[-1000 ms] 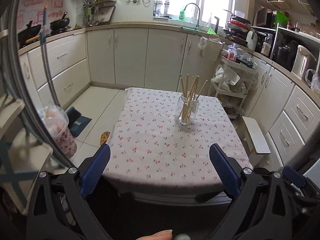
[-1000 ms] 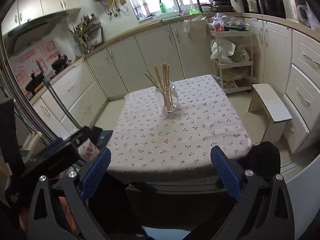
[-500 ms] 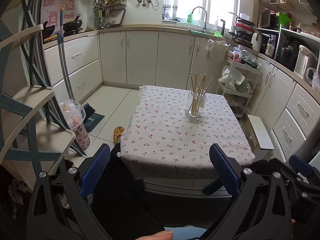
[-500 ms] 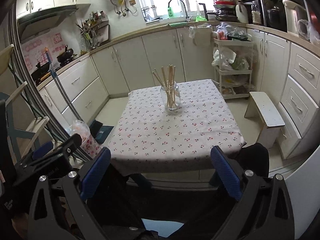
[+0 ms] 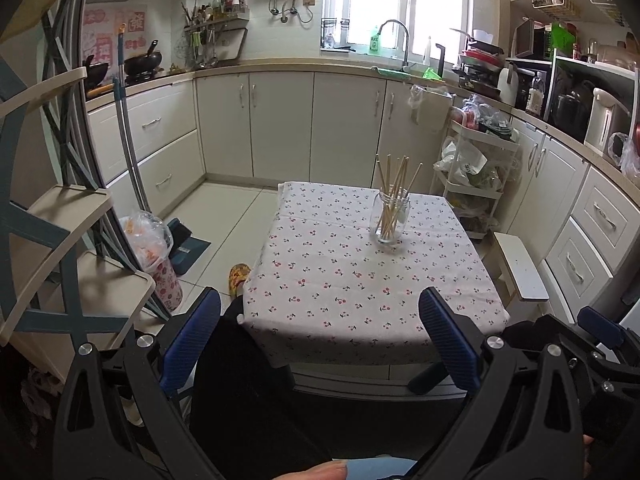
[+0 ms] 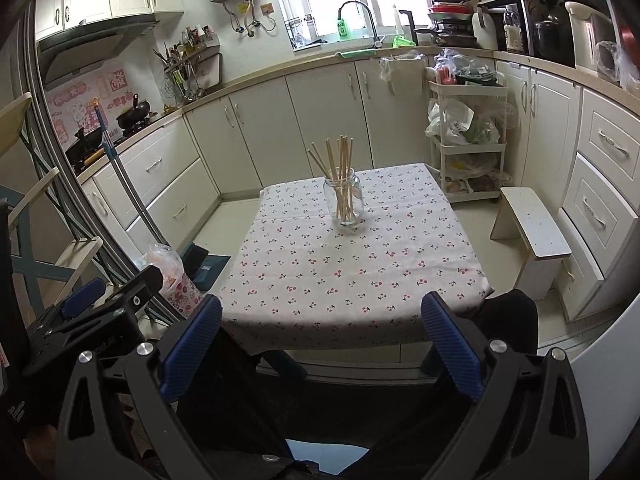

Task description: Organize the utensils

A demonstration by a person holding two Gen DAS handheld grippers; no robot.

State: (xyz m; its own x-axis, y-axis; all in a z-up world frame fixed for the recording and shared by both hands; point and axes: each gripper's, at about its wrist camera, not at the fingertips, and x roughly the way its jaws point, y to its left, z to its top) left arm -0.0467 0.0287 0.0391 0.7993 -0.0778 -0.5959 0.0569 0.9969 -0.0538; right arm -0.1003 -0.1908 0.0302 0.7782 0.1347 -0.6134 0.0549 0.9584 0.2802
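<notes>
A clear glass jar (image 5: 391, 218) holding several wooden chopsticks (image 5: 394, 184) stands upright on the far right part of a table with a cherry-print cloth (image 5: 360, 280). It also shows in the right wrist view (image 6: 344, 201), with the chopsticks (image 6: 340, 160) sticking up and the table (image 6: 340, 276) below. My left gripper (image 5: 319, 328) is open and empty, well back from the table's near edge. My right gripper (image 6: 320, 330) is open and empty, also behind the near edge. The left gripper shows in the right wrist view (image 6: 92, 308) at the lower left.
A white stool (image 5: 520, 268) stands right of the table, with a rolling cart (image 5: 476, 172) of bags behind it. Cabinets line the back and right walls. A shelf frame (image 5: 60, 240), a mop handle and a bagged bin (image 5: 154, 256) stand at the left.
Both grippers have drawn back and away from the table; the jar looks smaller and farther. Both stay open and empty.
</notes>
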